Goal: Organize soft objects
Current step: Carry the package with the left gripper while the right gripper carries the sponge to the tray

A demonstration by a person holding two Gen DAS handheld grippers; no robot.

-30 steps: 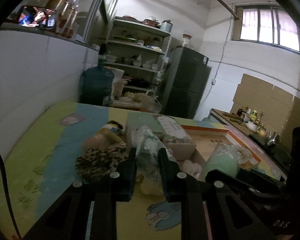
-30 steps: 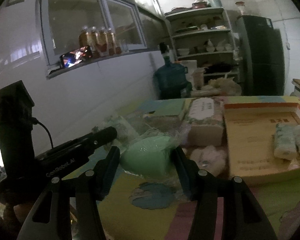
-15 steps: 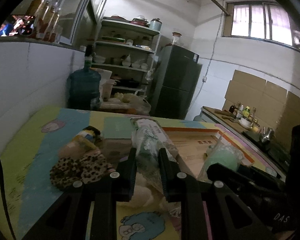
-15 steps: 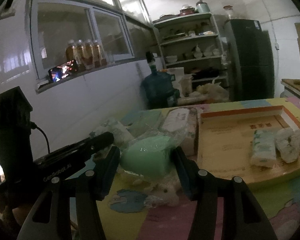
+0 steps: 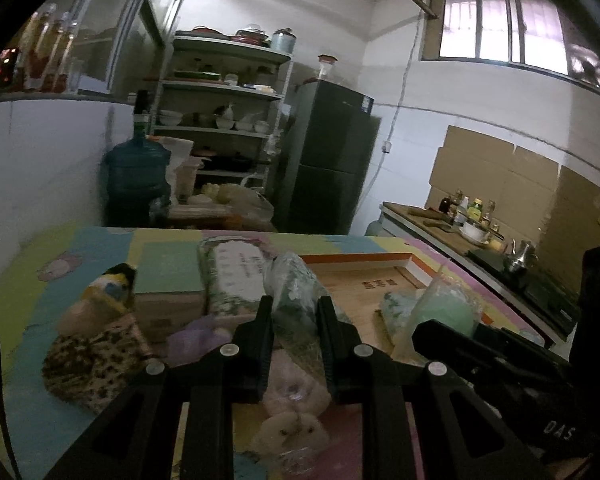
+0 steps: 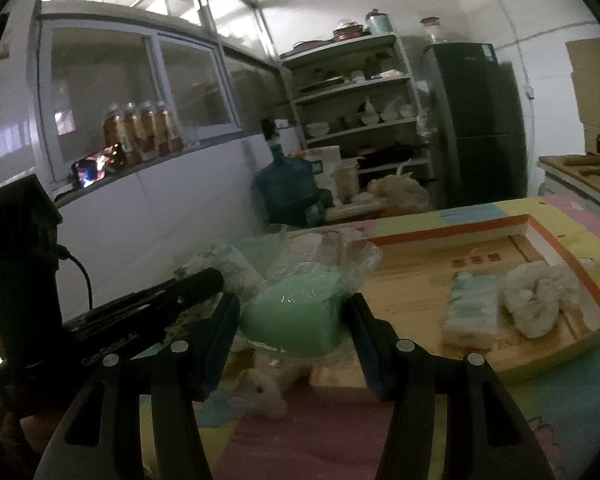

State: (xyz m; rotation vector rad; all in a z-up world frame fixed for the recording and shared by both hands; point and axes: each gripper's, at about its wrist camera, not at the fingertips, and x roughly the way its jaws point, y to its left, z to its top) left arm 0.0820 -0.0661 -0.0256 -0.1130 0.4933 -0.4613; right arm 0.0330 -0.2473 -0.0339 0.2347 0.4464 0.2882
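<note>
My left gripper (image 5: pixel 294 316) is shut on a clear plastic pack of greenish tissue (image 5: pixel 294 292), held above the colourful mat. My right gripper (image 6: pixel 292 316) is shut on a mint-green soft block in clear wrap (image 6: pixel 294 312); it also shows in the left wrist view (image 5: pixel 446 312). Both are held near the left edge of the shallow cardboard tray (image 6: pixel 452 236), which holds a tissue pack (image 6: pixel 474 306) and a white fluffy item (image 6: pixel 540 296). A pink plush toy (image 5: pixel 290 404) lies below my left gripper.
On the mat lie a leopard-print soft item (image 5: pixel 88 356), a small plush with a yellow and dark head (image 5: pixel 104 296), a green-topped box (image 5: pixel 168 296) and a long tissue pack (image 5: pixel 234 276). A water jug (image 5: pixel 136 178), shelves and a fridge (image 5: pixel 328 160) stand behind.
Both grippers have risen and shifted right toward the tray with their packs still held. The pink plush now lies under the left gripper.
</note>
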